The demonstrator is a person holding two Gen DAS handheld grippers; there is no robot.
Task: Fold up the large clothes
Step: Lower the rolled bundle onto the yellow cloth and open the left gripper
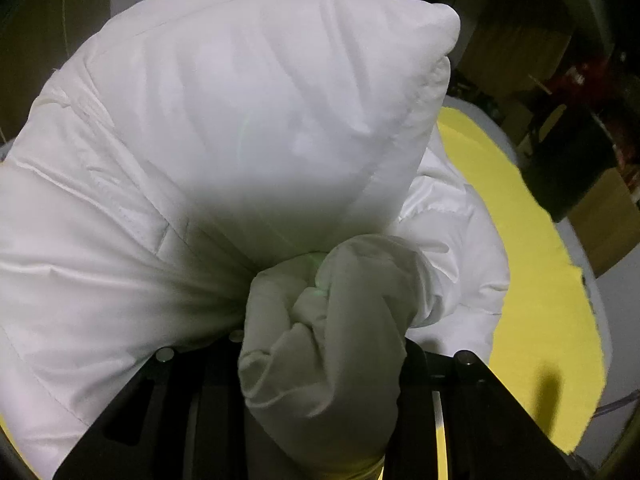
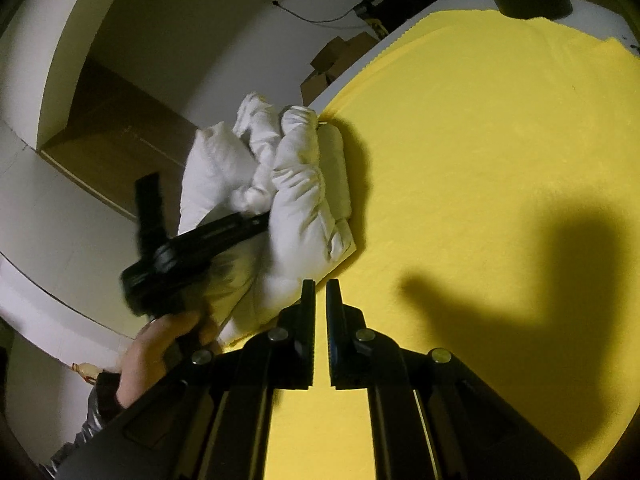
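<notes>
- left claw [image 2: 256, 222] clamped on a thick bunched wad of the white puffy jacket [image 1: 240, 128]; in the left wrist view the wad fills the gap between the black arms, pads hidden by cloth
- right claw [image 2: 318, 292] together, only a thin slit between the tips, nothing in it; tips sit just beside the near edge of the jacket, not touching as far as I can tell
- hand [image 2: 160, 344] on the left tool's handle, dark sleeve behind it, low left in the right wrist view
- jacket is bundled at the left edge of the yellow cloth [image 2: 480, 160], partly lifted and partly resting on it; a padded panel bulges up ahead of the left claw
- risk: grip is on a slippery stuffed wad, so it could slide out if pulled fast
- risk: only one claw holds, so the free part may sag and undo the bundle or drag off the desk edge, which is right there
- risk: padding springs back, so a fold may pop open once let go
- yellow cloth covers a white desk [image 2: 344, 80], smooth, strong shadow of the tools on it
- room is dim: white wall [image 2: 200, 20] with a cable, cardboard boxes [image 2: 336, 56] past the desk, dark clutter beyond
</notes>
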